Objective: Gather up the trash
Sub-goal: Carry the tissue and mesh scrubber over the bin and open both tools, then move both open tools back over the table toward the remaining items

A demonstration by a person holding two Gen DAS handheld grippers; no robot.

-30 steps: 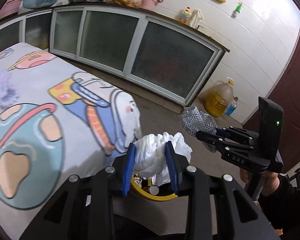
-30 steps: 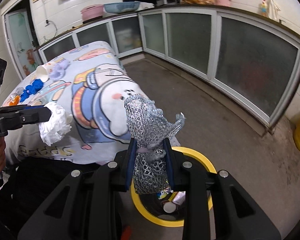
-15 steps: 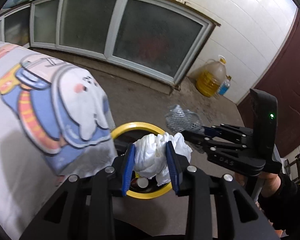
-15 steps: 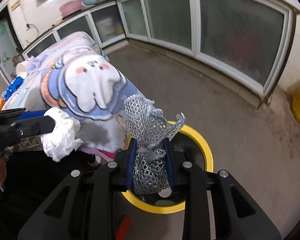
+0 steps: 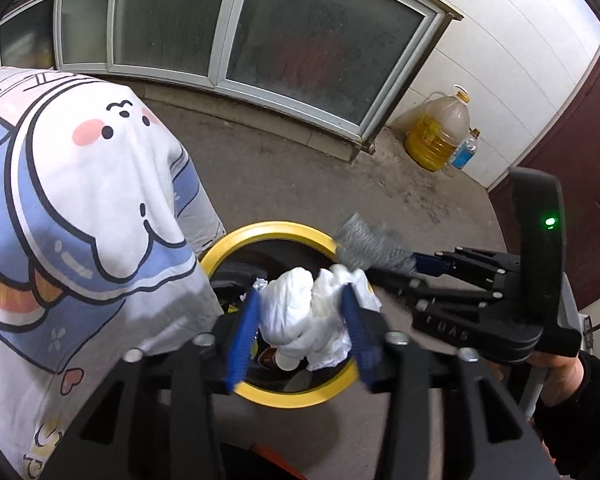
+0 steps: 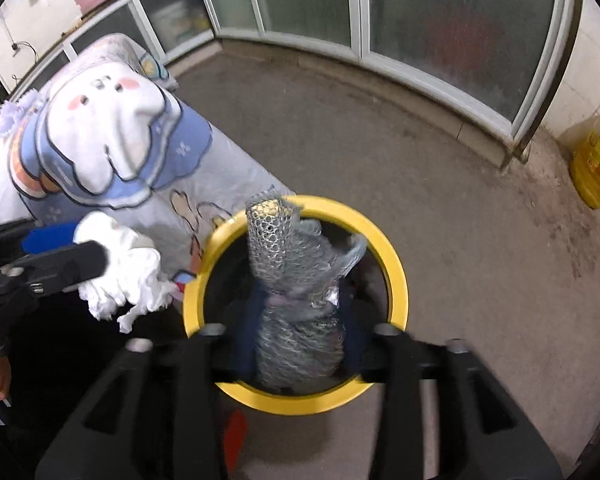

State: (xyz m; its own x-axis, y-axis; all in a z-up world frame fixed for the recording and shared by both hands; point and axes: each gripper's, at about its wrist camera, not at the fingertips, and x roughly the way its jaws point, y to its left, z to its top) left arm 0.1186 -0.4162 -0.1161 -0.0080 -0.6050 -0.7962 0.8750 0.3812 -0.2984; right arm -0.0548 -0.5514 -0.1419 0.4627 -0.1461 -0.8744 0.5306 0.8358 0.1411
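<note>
L tongs (image 5: 298, 334) have just been opening, pads now clear of the crumpled white tissue (image 5: 312, 316) between them, right over the yellow-rimmed bin (image 5: 216, 250). R tongs (image 6: 298, 350) likewise just spread; foam mesh sleeve (image 6: 288, 280) sits loose between them above the bin mouth. Both items look light, soft, squashy w/ no slip risk. Best pinched mid-wad.

We are pointing both grippers steeply downward, side by side. The left gripper (image 5: 302, 322) and the right gripper (image 6: 296, 344) have just been opening their jaws, each with a wad between the blue pads (image 5: 242, 334).
</note>
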